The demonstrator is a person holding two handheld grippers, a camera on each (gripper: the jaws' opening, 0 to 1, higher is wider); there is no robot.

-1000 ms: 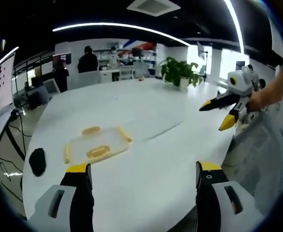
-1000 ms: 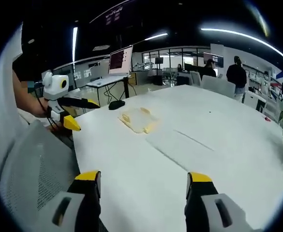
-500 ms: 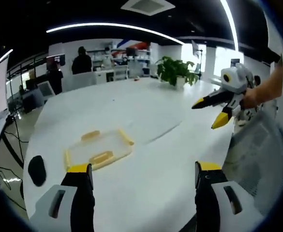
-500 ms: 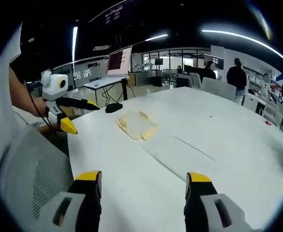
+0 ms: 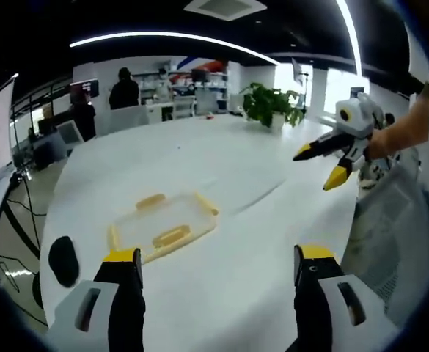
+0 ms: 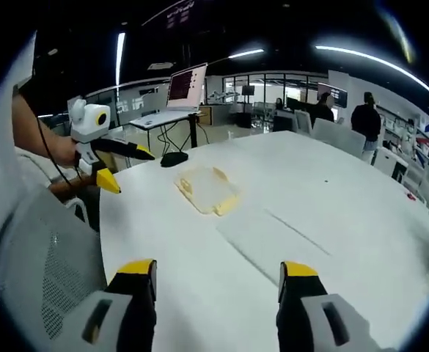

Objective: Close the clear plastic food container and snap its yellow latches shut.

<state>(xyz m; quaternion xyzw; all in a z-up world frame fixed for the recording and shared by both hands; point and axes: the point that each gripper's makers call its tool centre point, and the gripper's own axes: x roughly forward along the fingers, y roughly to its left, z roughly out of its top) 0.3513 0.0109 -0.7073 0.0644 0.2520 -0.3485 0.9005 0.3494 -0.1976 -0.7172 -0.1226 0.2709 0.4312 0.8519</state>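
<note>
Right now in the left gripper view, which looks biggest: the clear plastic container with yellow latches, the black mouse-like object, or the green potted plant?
1. Clear plastic container with yellow latches.
2. Green potted plant, though it stands much farther off, so appearance understates it.
3. Black mouse-like object, at the white table edge.

The left gripper (image 5: 213, 265), black with yellow-tipped jaws, has its jaws spread wide and grips nothing. The matching right gripper (image 6: 218, 277) is likewise spread and bare, held in a hand (image 5: 391, 141) with a bare forearm.
</note>
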